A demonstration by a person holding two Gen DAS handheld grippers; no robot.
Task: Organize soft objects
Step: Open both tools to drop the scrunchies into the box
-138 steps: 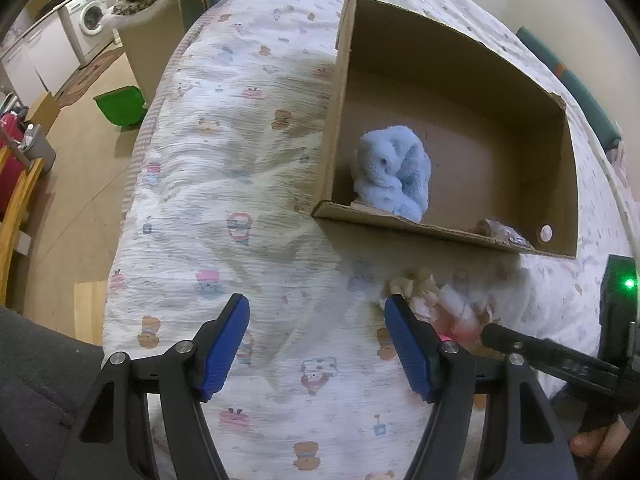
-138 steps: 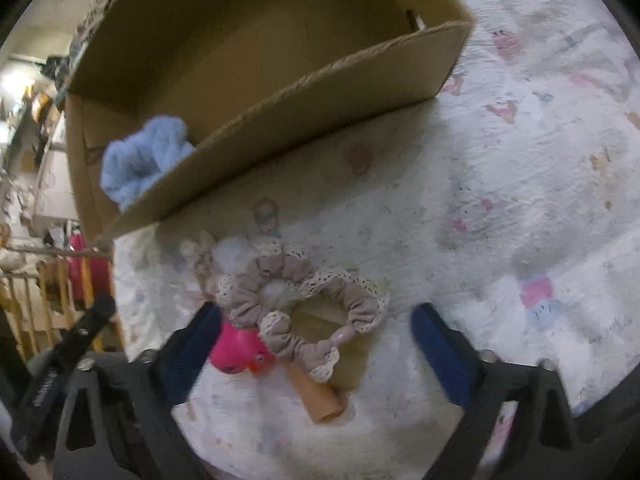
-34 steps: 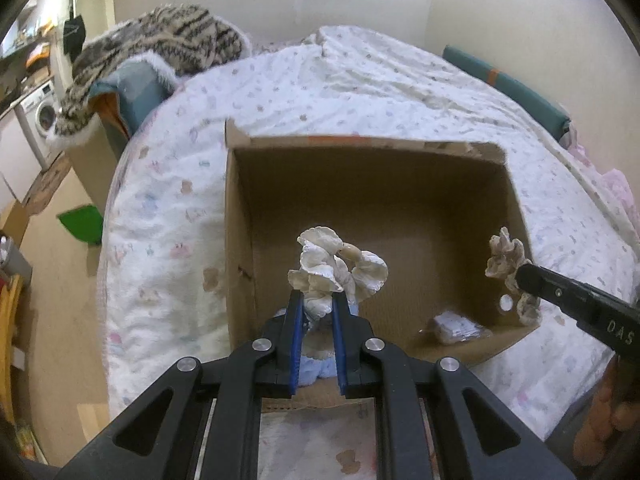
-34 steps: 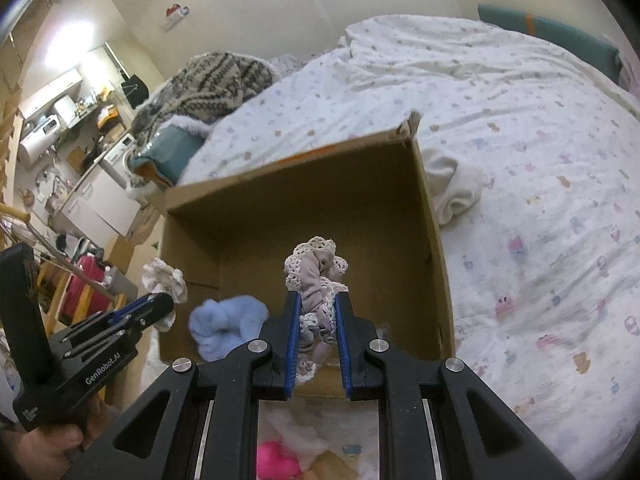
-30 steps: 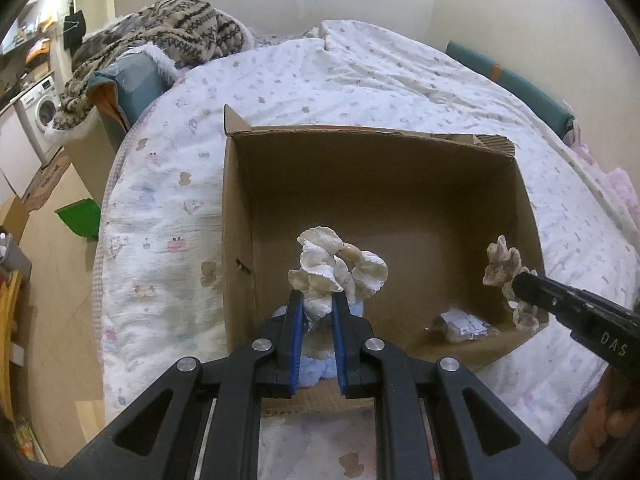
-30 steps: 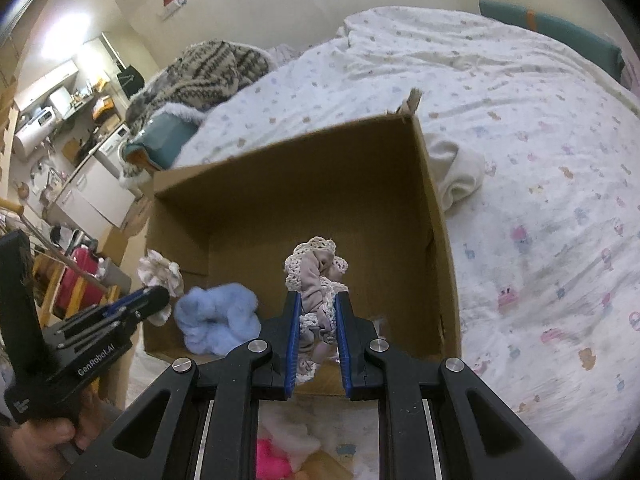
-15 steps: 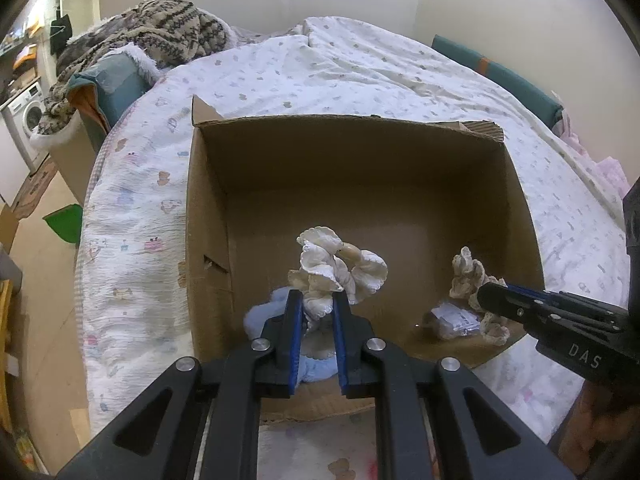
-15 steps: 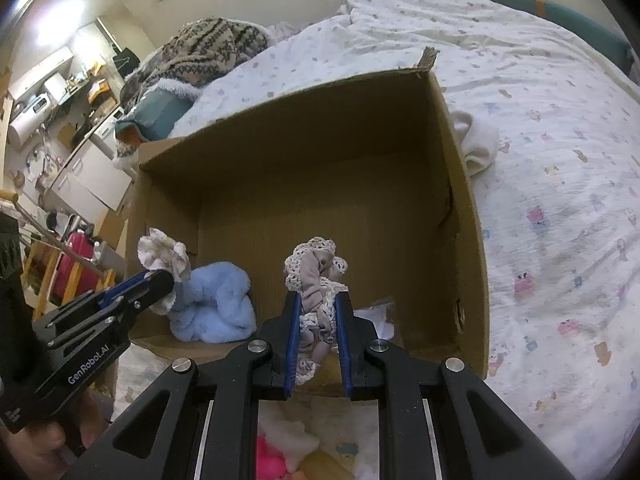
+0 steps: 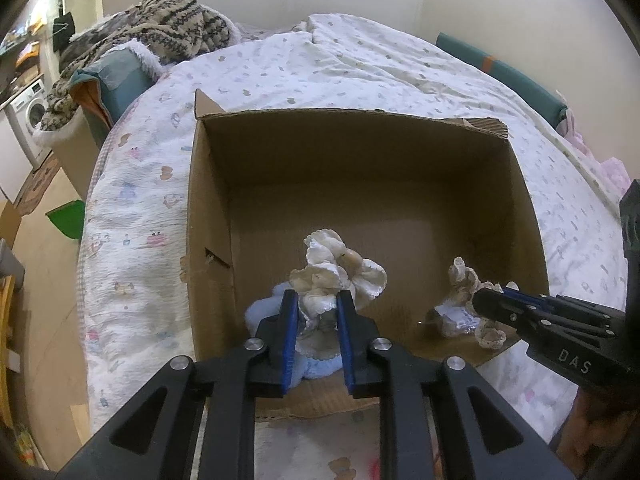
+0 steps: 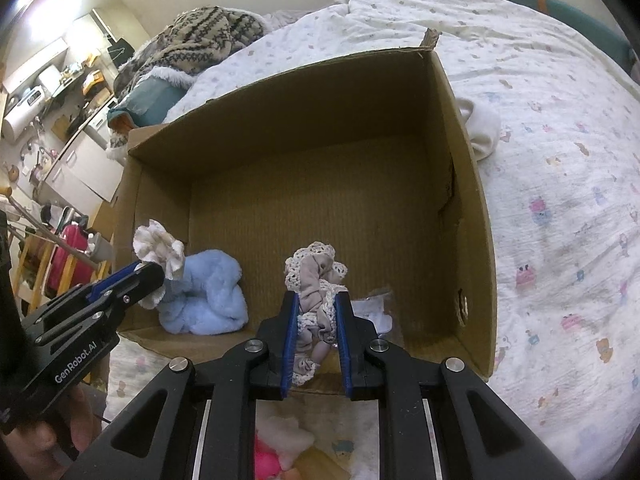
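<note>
An open cardboard box (image 9: 208,216) (image 10: 472,184) lies on the bed. My left gripper (image 9: 318,300) (image 10: 150,276) is shut on a cream ruffled scrunchie (image 9: 340,276) (image 10: 158,246), held over the box's near left corner above a fluffy light-blue scrunchie (image 10: 208,296) (image 9: 260,312). My right gripper (image 10: 316,300) (image 9: 486,298) is shut on a beige lace-trimmed scrunchie (image 10: 314,276) (image 9: 464,280), held inside the box's near right part above a small clear packet (image 10: 376,308) (image 9: 456,314).
The bed has a white patterned cover (image 9: 132,208) (image 10: 568,208). Pink and white soft things (image 10: 276,448) lie on the bed just before the box's near wall. A knitted blanket (image 9: 160,36) lies at the far left. A white cloth (image 10: 484,132) lies beside the box's right wall.
Both grippers have moved forward and lower over the box with their scrunchies still held. The box looks closer and larger in both views.
</note>
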